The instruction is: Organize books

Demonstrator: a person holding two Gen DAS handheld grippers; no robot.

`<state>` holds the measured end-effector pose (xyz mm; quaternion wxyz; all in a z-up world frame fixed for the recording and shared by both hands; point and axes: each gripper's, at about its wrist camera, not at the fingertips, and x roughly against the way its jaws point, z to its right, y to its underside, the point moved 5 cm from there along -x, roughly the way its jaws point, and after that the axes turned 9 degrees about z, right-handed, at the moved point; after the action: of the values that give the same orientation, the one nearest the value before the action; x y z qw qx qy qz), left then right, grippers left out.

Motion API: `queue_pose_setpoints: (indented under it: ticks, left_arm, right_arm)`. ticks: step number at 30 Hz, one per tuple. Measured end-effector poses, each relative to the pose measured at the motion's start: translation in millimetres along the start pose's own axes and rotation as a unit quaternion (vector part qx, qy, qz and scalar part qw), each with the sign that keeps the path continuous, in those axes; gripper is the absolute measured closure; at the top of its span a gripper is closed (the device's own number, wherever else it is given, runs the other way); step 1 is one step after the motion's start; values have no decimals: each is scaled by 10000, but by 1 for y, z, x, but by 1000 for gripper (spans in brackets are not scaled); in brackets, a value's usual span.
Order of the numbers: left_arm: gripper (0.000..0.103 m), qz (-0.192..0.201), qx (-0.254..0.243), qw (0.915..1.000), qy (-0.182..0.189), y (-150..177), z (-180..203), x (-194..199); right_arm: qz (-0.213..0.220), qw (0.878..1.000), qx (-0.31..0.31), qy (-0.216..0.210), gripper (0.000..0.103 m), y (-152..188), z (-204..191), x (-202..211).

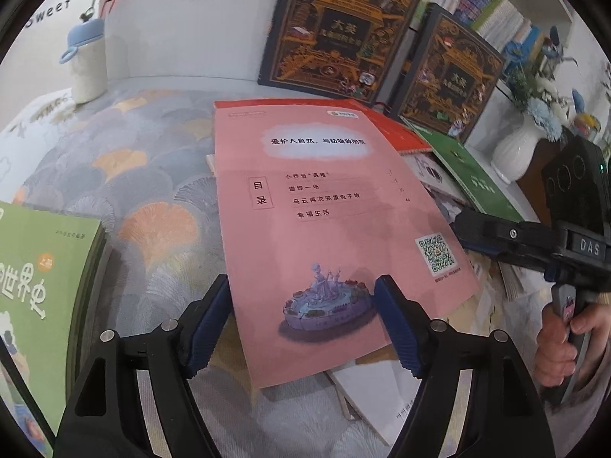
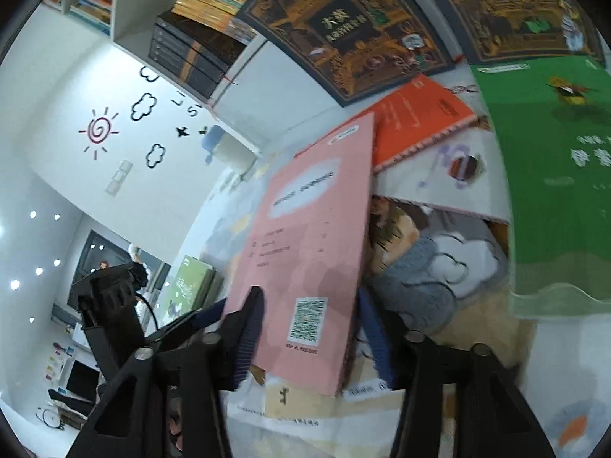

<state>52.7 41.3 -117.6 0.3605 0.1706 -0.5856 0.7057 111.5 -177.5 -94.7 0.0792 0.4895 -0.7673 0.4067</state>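
Centrally, we list a pink paperback [image 1: 328,229], back cover up, showing a table of contents, a QR code and a fountain drawing. It lies tilted atop a loose heap of other books on a fan-patterned cloth [image 1: 126,175].

Left gripper [image 1: 305,328]: we see its blue-padded fingers [image 1: 397,328] spread, one at each side of the pink paperback's near end. Whether the pads press the cover we cannot tell.

Right gripper [image 2: 309,339]: in its own view the fingers [image 2: 250,332] stand apart astride the paperback's QR-code corner; the picture is blurred, and we cannot tell whether they pinch it. From the left wrist view this gripper reaches in from the right, its handle held by a hand [image 1: 565,339].

Under and beside the paperback:
- an orange spiral-bound book [image 2: 420,118], just beyond it on the far right;
- a green book [image 2: 553,175], further right, partly over the heap;
- a white picture book [image 2: 439,179] below the orange one.

Far side: two dark ornate hardcovers [image 1: 340,34] lean upright against a white shelf unit [image 1: 191,38] packed with books.

Far left: a white bottle with a blue lid [image 1: 86,61] stands on the cloth.

Near left: a green-covered stack of books [image 1: 34,286] lies well apart from the heap.

Far right: a white vase of blue flowers [image 1: 515,149].
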Motion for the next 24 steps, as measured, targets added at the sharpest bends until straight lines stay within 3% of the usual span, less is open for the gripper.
queue_pose_setpoints:
  ticks: [5,8,12,14,15,17,19,22,23,24]
  left_arm:
    - [31,-307,-251,9988,304,10,18,8]
    - [30,-421,-200,9977,484,28,36,14]
    - [29,-524,-749,9948,444,61,65,43]
    - [30,-652,-937,9908,729,79,76,56]
    - [30,-634,-1011,9903,704,84,78,60]
    - [27,-445,-1241,9908,289,83,75,61]
    - [27,-270,-1027,9943,107,73,65,57]
    - [29,-296,-261,9984,394,63,40,48]
    - [31,-248,-139,9984,493,63,34,50]
    - [31,-254,-87,9984,498,62,31,52]
  right_arm:
    - [40,9996,-255,-84,57,28,1,33]
    - [-7,9986,-535,3,57,63,3,62]
    - [-98,9979,-621,-162,57,125,-8,104]
    - [100,9977,-637,193,57,137,-1,121]
    - [249,9967,-729,252,57,135,4,125]
    - [478,9925,-1107,182,57,125,15,124]
    - [542,9901,-1278,226,55,112,20,114]
    - [476,9920,-1121,331,54,100,14,99]
    - [465,9925,-1071,357,56,100,10,96]
    - [448,9927,-1064,361,70,101,8,95]
